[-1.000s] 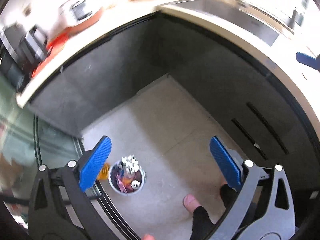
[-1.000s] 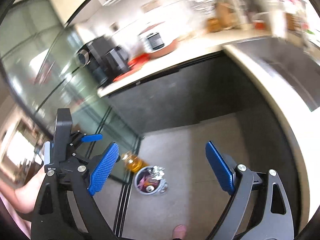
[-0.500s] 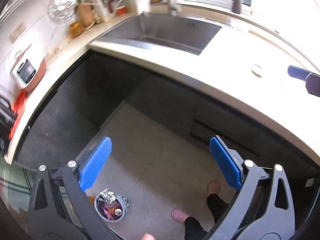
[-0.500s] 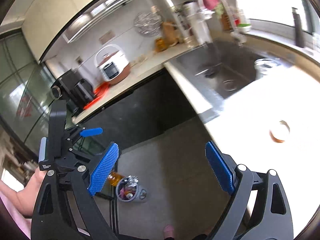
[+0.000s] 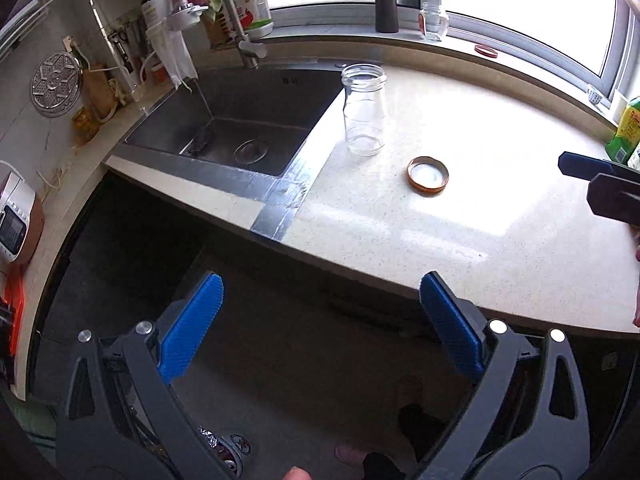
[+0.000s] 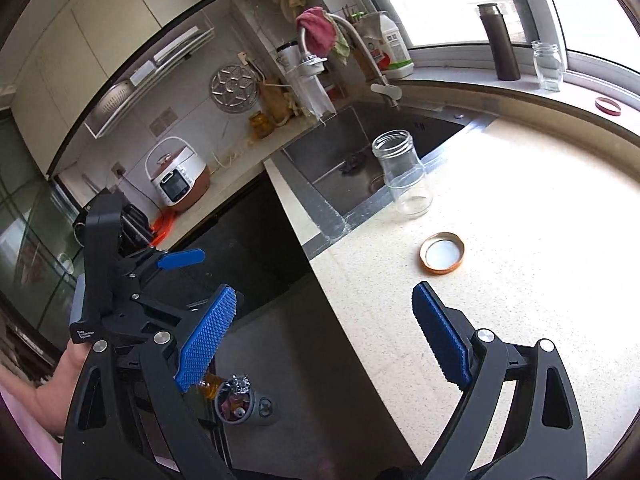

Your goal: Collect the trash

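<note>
An empty glass jar (image 5: 365,110) stands upright on the speckled counter (image 5: 460,216) beside the sink; it also shows in the right wrist view (image 6: 404,174). Its copper-rimmed lid (image 5: 427,174) lies flat near it, inner side up, also in the right wrist view (image 6: 442,254). A small trash bin (image 6: 236,404) full of wrappers and foil stands on the floor below. My left gripper (image 5: 320,328) is open and empty, held above the floor short of the counter edge. My right gripper (image 6: 324,332) is open and empty, at the counter's corner, below the lid.
A steel sink (image 5: 240,128) with a tap (image 5: 244,40) is left of the jar. On the window sill stand a dark flask (image 5: 386,0), a small jar (image 5: 434,22) and a red lid (image 5: 486,51). A rice cooker (image 6: 178,174) sits on the far counter.
Both grippers have swung up from the floor and bin toward the counter. The jar and lid have come into view. Both grippers stay open.
</note>
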The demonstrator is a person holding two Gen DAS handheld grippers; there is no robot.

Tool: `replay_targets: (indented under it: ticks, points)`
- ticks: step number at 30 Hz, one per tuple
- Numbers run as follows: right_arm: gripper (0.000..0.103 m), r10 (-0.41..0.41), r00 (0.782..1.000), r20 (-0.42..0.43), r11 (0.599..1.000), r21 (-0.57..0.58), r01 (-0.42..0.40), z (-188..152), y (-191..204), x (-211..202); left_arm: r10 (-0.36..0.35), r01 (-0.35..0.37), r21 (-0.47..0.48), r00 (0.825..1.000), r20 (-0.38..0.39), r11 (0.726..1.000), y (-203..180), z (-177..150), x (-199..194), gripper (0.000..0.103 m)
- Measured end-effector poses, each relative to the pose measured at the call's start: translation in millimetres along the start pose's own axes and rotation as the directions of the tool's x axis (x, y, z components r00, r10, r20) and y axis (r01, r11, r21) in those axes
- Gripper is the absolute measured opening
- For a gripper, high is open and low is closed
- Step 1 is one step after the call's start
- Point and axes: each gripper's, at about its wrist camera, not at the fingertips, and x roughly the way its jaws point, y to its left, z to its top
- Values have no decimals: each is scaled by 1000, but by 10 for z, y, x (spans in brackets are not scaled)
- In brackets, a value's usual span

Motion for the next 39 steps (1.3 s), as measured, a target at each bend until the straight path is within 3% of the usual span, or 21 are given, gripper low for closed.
replay_targets:
  ticks: [13,20,24,28,32,39]
  points:
    - [89,-40,999,12,997,67,39,68,-407,-124,-21,21,69,1000,-9,997,-467,400,210,97]
    - [89,-129,991,-15,988,84,130,104,-518,71,-67,68,77,997,-25,995,-514,495,373,97]
    - [89,-282,956,-80,948,127,290,84,-688,368,-88,92,110,995,-49,990,-495,531,589,97]
    - [89,-351,930,-113,923,128,364,70,-745,641,-91,103,183,993,-71,978,-490,578,788,97]
    - [89,-350,929,-119,915,169,366,90,-764,831,-135,147,206,988,-74,967,-420,694,914,97]
    - [88,-422,891,-167,873,191,449,208,-883,1125,-162,178,216,983,-90,960,-209,891,1152,97]
